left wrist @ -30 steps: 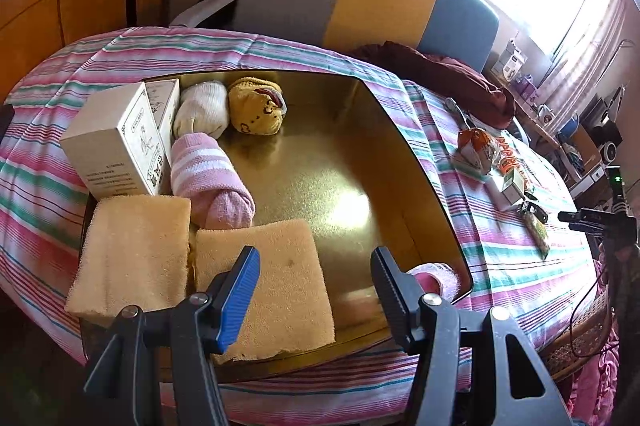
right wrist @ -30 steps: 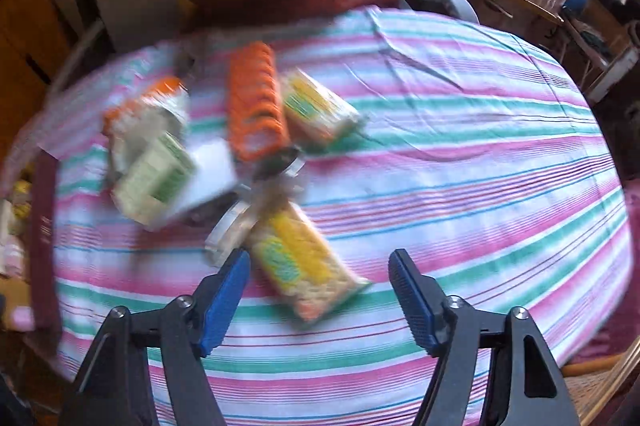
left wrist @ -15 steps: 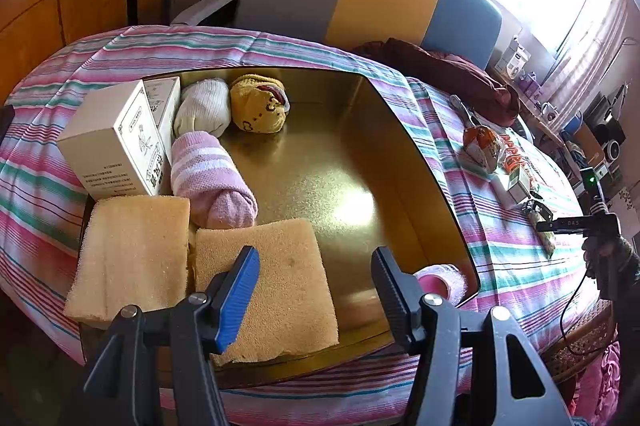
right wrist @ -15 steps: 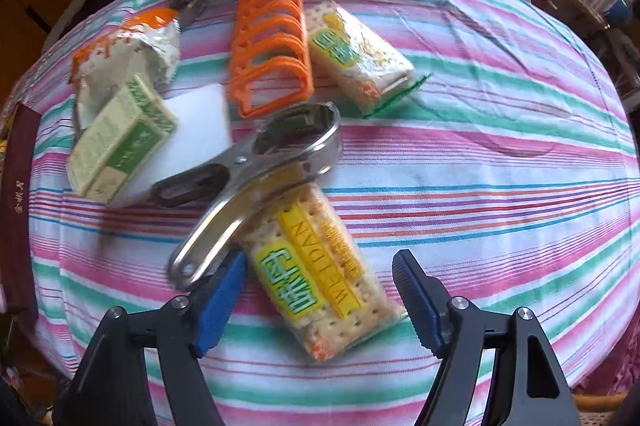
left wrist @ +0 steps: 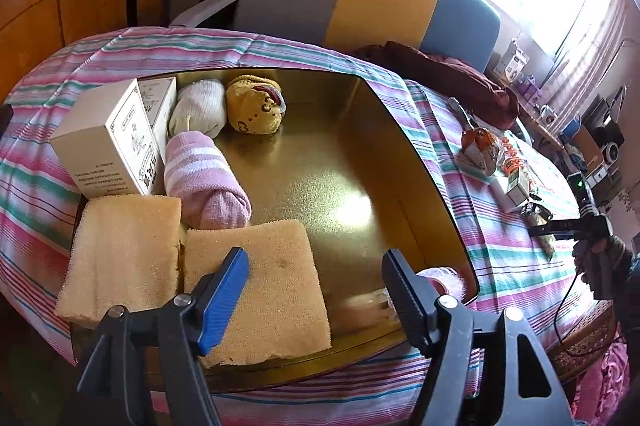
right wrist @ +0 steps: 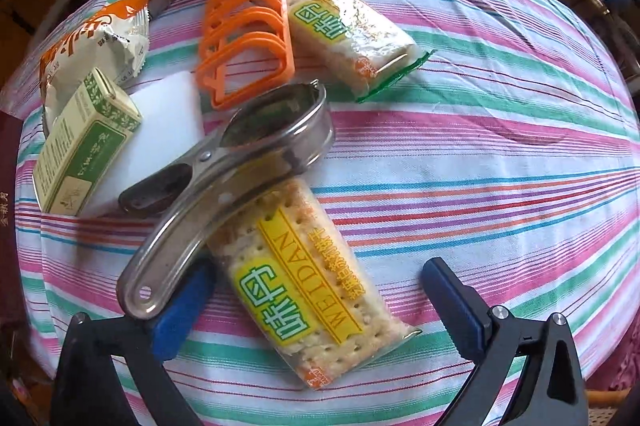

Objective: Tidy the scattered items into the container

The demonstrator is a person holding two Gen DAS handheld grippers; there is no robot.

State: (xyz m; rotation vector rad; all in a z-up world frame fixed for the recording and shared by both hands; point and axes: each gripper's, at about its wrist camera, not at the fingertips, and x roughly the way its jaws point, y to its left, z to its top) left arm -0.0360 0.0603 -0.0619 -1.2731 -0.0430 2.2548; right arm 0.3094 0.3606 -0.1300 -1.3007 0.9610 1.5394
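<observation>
Two cracker packets lie on the striped surface (right wrist: 500,130). Near cracker packet (right wrist: 304,290): clear wrap, pale perforated crackers showing through, yellow and green label printed WEIDAN, lying flat and skewed, its far end tucked under a large metal clip (right wrist: 224,182). Far cracker packet (right wrist: 348,34): same label, green sealed end, just beside an orange plastic rack (right wrist: 248,22). Left of the clip: a green-and-cream small box (right wrist: 84,142) resting on a white block (right wrist: 160,130), and a white-and-orange snack bag (right wrist: 92,46) behind it.

Right gripper (right wrist: 316,302) is low over the surface, jaws apart, straddling the near cracker packet; left blue pad (right wrist: 180,306) sits under the clip's handle end, right pad well clear of the wrap. No contact with the packet that I can make out.

Gold container (left wrist: 400,154), wide and shallow, sits on the same striped cloth. Inside: two tan sponges (left wrist: 256,286) at the near edge, a pink striped sock roll (left wrist: 204,178), a white sock roll (left wrist: 198,108), a yellow sock roll (left wrist: 254,106), and two white cartons (left wrist: 108,142) standing at the left wall. A pink item shows at the near right corner, partly hidden behind the jaw.

Left gripper (left wrist: 316,278) hovers above the container's near edge, jaws apart, empty. Person's gloved hand (left wrist: 604,262) visible at far right in the left wrist view.
</observation>
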